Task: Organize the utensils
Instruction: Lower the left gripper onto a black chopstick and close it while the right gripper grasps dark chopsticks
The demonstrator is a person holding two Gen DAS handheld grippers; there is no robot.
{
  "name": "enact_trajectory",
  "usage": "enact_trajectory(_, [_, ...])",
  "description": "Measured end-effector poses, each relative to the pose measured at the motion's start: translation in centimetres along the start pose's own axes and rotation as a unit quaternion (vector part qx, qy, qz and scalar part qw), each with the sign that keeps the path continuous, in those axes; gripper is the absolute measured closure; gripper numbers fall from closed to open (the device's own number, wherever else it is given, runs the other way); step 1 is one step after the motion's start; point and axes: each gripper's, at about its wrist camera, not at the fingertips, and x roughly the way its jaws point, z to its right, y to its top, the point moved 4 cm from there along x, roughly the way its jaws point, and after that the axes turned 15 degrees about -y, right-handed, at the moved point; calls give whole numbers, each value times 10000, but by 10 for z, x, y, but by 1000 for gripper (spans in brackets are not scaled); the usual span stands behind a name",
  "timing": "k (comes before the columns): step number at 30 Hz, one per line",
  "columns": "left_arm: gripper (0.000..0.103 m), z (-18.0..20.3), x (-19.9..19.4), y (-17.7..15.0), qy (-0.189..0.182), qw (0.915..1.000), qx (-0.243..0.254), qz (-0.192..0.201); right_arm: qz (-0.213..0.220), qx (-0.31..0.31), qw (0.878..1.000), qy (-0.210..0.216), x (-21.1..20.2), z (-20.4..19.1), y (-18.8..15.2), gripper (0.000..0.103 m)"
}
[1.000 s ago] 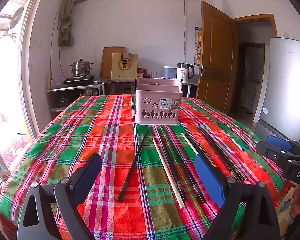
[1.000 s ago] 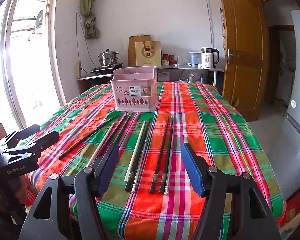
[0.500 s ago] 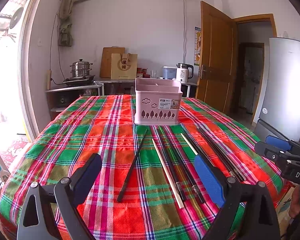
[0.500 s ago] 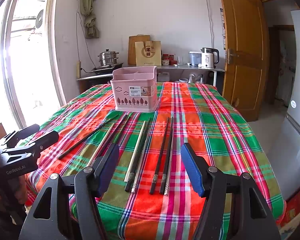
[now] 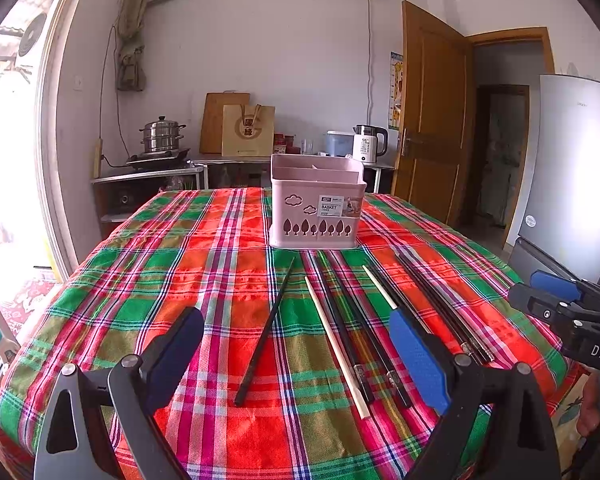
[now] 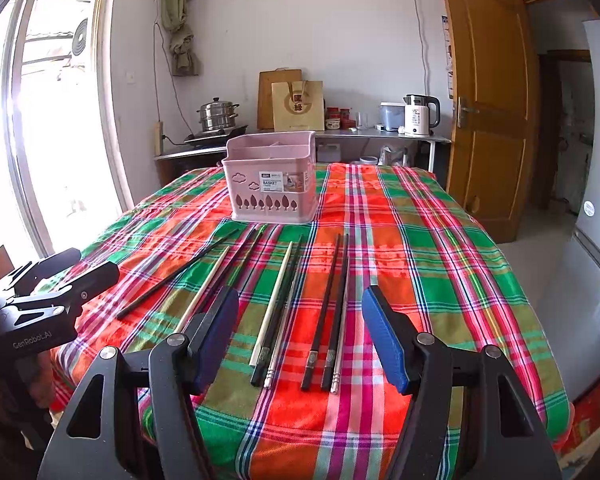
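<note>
Both empty: left gripper [image 5: 296, 340] and right gripper [image 6: 300, 320] wide open above tabletop [image 6: 440, 280]. Pinch one chopstick [image 5: 265, 332] mid-length, drop upright into basket [image 5: 315, 208].

Plaid-clothed table [image 5: 148, 280]: pink basket [image 5: 315, 213], chopsticks [image 6: 328, 312] in loose row.

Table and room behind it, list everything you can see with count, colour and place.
basket: one, pink, far middle of the table
chopsticks: several, mostly black, some pale, in a row in front of the basket
tablecloth: one, red and green plaid, over the table
steamer pot: one, silver, back counter, left
paper bag: one, tan, against the back wall
kettle: one, white, back counter, right
door: one, brown, right
left claw: blue pads, open, empty
right claw: blue pads, open, empty
</note>
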Motion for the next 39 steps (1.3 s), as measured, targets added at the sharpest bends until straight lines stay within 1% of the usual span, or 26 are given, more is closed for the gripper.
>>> enact_trajectory(4, [9, -3, 6, 2, 38, 10000, 65, -46, -21, -13, 10000, 19, 6, -2, 2, 38])
enact_trajectory(8, [9, -8, 19, 6, 23, 9996, 187, -200, -97, -19, 9999, 55, 17, -3, 4, 38])
enact_trajectory(13, [9, -19, 46, 12, 97, 9978, 380, -527, -197, -82, 9997, 79, 35, -6, 9, 38])
enact_trajectory(18, [9, -37, 76, 20, -30, 9961, 313, -820, -322, -168, 9993, 83, 55, -9, 17, 38])
enact_trajectory(19, [11, -40, 82, 22, -52, 9956, 320, -882, -363, -181, 9991, 78, 60, -9, 19, 38])
enact_trajectory(21, [13, -48, 97, 25, 17, 9934, 365, -1084, -518, -206, 9984, 28, 73, -10, 22, 38])
enact_trajectory(24, [13, -59, 121, 28, -240, 9888, 243, -1454, -698, -241, 9973, 62, 92, -12, 28, 39])
enact_trajectory(25, [17, -63, 129, 28, -262, 9866, 222, -1595, -770, -261, 9967, 52, 98, -13, 30, 42])
enact_trajectory(26, [20, -66, 138, 28, -277, 9844, 226, -1723, -837, -275, 9961, 65, 105, -14, 32, 47])
enact_trajectory(27, [23, -69, 146, 27, -296, 9822, 231, -1842, -921, -288, 9953, 83, 112, -16, 34, 49])
enact_trajectory(28, [26, -71, 154, 26, -312, 9800, 249, -1949, -1022, -310, 9942, 87, 119, -18, 35, 53])
enact_trajectory(29, [27, -73, 161, 26, -284, 9778, 271, -2059, -1118, -330, 9931, 109, 126, -20, 35, 59])
enact_trajectory(31, [31, -78, 175, 23, -260, 9738, 322, -2236, -1288, -396, 9908, 144, 140, -25, 35, 66])
enact_trajectory(33, [32, -81, 186, 22, -238, 9714, 311, -2344, -1440, -475, 9883, 159, 153, -28, 34, 72])
enact_trajectory(35, [34, -85, 193, 21, -260, 9699, 256, -2409, -1568, -527, 9861, 153, 164, -30, 32, 79])
enact_trajectory(39, [37, -86, 202, 21, -297, 9675, 272, -2498, -1743, -563, 9829, 211, 180, -33, 33, 82])
